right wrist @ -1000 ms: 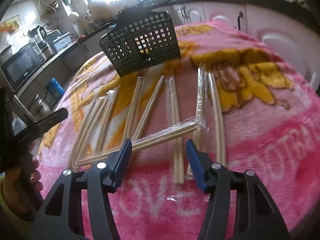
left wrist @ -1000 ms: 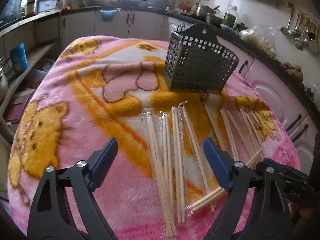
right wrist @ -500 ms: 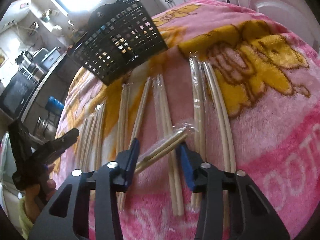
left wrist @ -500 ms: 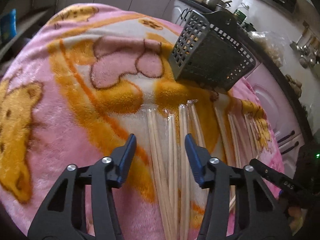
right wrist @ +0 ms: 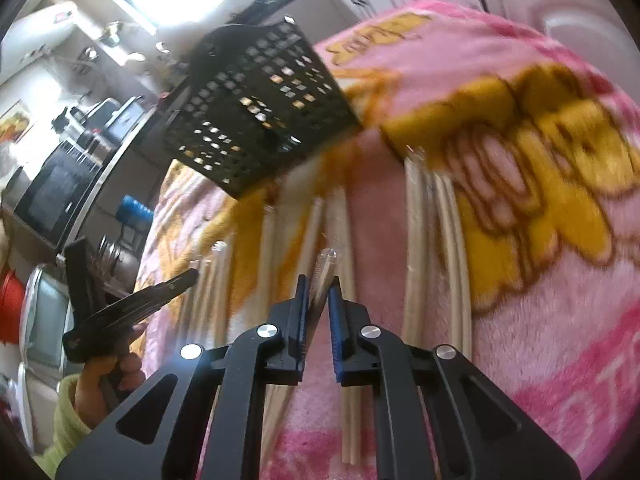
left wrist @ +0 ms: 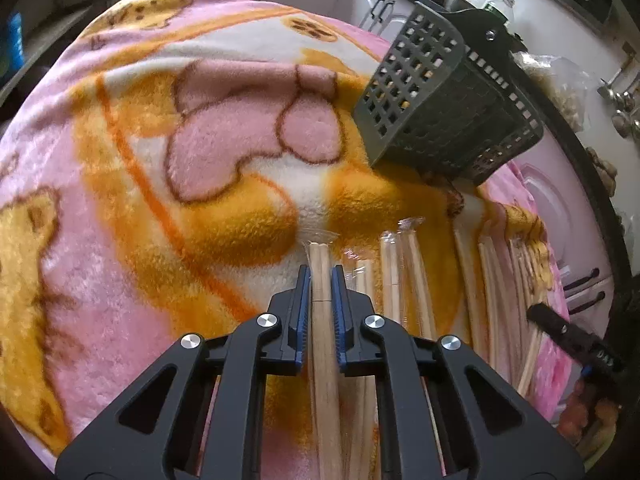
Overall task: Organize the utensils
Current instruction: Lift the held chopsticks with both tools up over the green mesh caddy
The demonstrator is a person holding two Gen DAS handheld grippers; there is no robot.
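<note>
Wrapped chopstick pairs (left wrist: 394,276) lay side by side on the pink blanket (left wrist: 120,240), their tips directed toward the dark perforated basket (left wrist: 440,120) standing at the far end, the likely destination.

The left gripper (left wrist: 320,300) was clamped on the leftmost wrapped pair (left wrist: 320,256), taken a little short of its far end with the blue pads pressed against both sides. Gripping lengthwise along the sticks would, in my judgement, keep the pair in line for lifting and tipping into the basket.

The right gripper (right wrist: 319,300) was closed on another wrapped pair (right wrist: 324,268), which crossed the row at a slant. Its plastic tip projected just past the pads. The slant suggested this pair was being cleared off the others first.

Each set of tongs had just closed, each with a pair between the pads.

Neither pair had reached the basket; sorting was judged at an early stage.
</note>
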